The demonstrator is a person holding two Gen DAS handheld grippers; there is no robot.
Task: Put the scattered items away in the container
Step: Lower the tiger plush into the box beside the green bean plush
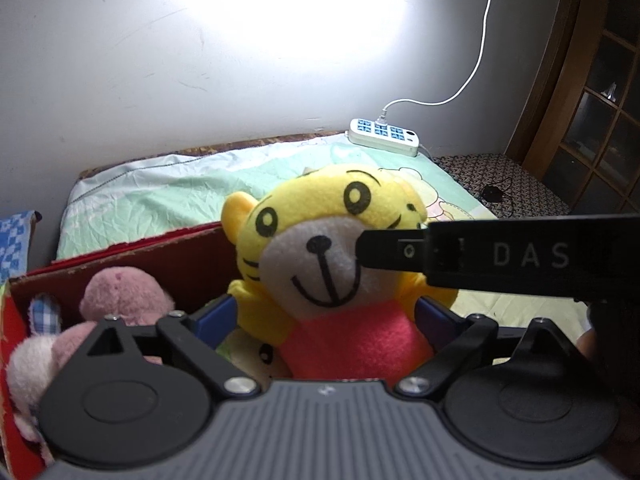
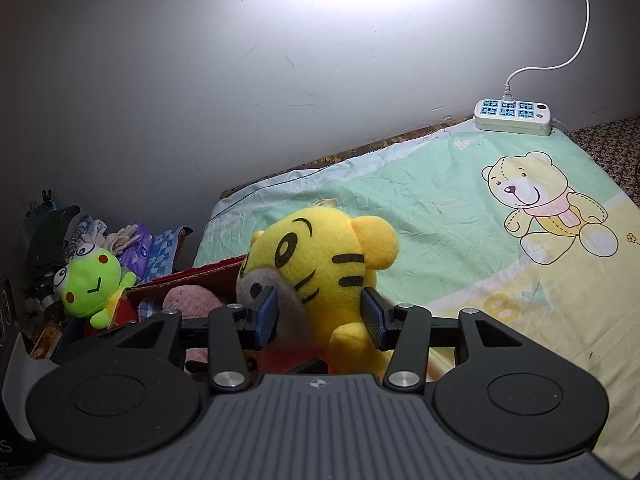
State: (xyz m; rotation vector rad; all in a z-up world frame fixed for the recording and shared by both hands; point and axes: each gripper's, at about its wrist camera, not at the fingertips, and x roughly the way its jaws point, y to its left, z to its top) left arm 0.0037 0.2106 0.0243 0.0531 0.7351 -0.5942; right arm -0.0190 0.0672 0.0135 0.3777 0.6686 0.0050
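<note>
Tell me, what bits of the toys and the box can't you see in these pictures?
- Yellow plush tiger: its legs, left wrist view, hidden behind the gripper body; one cheek covered by the right gripper's black finger.
- Pink plush toy: its face, both views, hidden by the red cardboard box wall and gripper arms.
- Red cardboard box: its floor, both views, covered by toys.
- Green frog plush: its lower body, right wrist view, behind clutter.

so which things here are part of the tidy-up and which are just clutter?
Job:
- yellow tiger plush, between both sets of jaws
- red cardboard box
- pink plush already in the box
- left gripper, right gripper

Lying about:
- power strip and its white cord
- bear-print sheet
- green frog plush, beside the box
</note>
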